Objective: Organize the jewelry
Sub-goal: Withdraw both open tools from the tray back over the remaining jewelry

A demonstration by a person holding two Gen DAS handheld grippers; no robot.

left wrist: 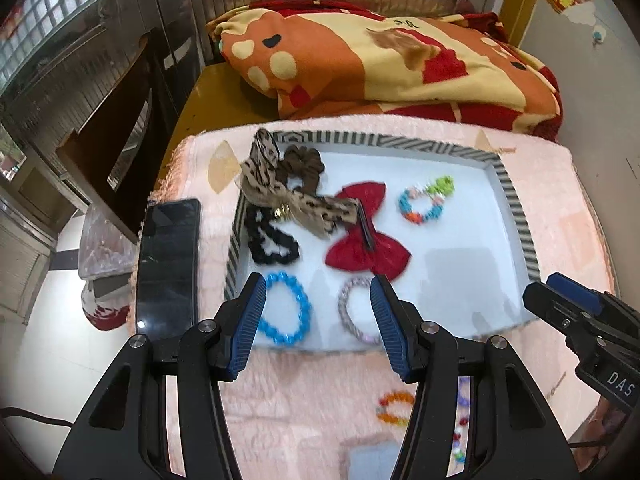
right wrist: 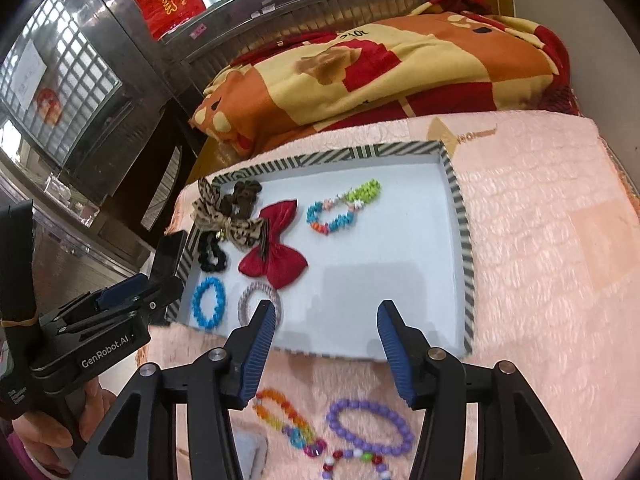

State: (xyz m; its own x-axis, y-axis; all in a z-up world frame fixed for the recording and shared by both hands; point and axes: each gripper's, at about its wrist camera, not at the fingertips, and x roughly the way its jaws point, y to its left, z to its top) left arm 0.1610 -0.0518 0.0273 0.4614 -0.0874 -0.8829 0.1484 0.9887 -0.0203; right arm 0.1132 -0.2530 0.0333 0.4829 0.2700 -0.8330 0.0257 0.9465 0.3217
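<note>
Right wrist view shows the right gripper open and empty; it should lower straight over the purple bead bracelet, then close gently.

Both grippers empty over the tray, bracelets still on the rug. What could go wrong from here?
1. The purple bead bracelet, the rainbow bead bracelet and a red-and-white bead strand lie touching on the pink fluffy rug; one grab may drag the others.
2. The left gripper and right gripper hover close together and could collide.
</note>
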